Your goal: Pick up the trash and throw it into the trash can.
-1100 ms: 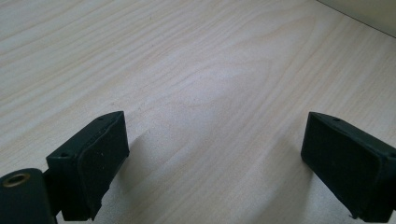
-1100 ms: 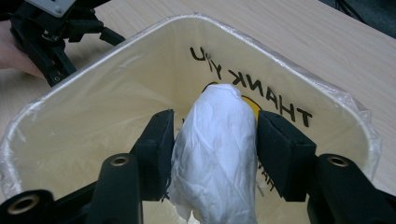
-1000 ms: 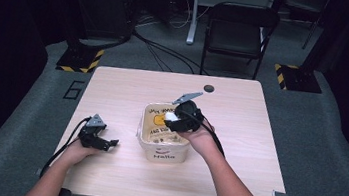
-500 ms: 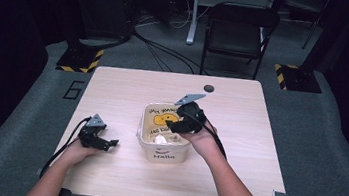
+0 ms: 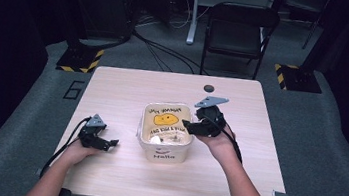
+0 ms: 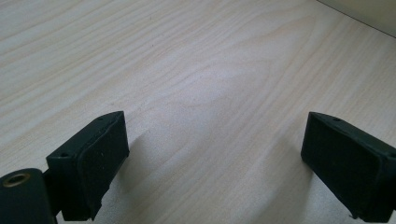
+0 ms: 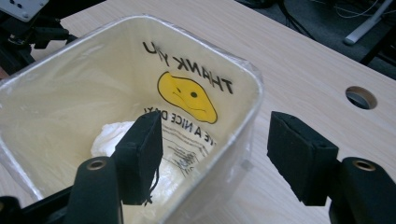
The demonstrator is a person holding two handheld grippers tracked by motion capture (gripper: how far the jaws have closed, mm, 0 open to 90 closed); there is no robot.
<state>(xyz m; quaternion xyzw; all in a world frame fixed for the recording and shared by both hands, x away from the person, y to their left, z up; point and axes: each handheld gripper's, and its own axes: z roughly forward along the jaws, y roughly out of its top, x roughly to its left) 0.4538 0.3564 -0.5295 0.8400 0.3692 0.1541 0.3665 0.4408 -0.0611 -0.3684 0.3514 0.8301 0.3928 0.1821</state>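
Observation:
A white bin [image 5: 163, 152] lined with a plastic bag that bears a yellow smiley face stands at the middle of the wooden table [image 5: 128, 87]. A crumpled white wad [image 5: 157, 138] lies at its bottom. My right gripper [image 5: 186, 126] hovers at the bin's right rim. Its jaws have just been opening and stand apart. In the right gripper view [image 7: 219, 154], one jaw hangs inside the bin [image 7: 252, 84] above the wad [image 7: 112, 137] and the other outside it, touching nothing. My left gripper [image 5: 112, 143] rests on the table left of the bin, open [image 6: 215, 163] over bare wood.
A round cable hole [image 5: 208, 88] sits in the table behind the right gripper. A black folding chair [image 5: 238, 30] stands beyond the far edge. Cables trail on the grey floor. Bare tabletop lies to the right of the bin and behind it.
The right gripper let go of the white wad, which dropped into the bin. The gripper then drew back to the right, over the rim. The left gripper stayed still.

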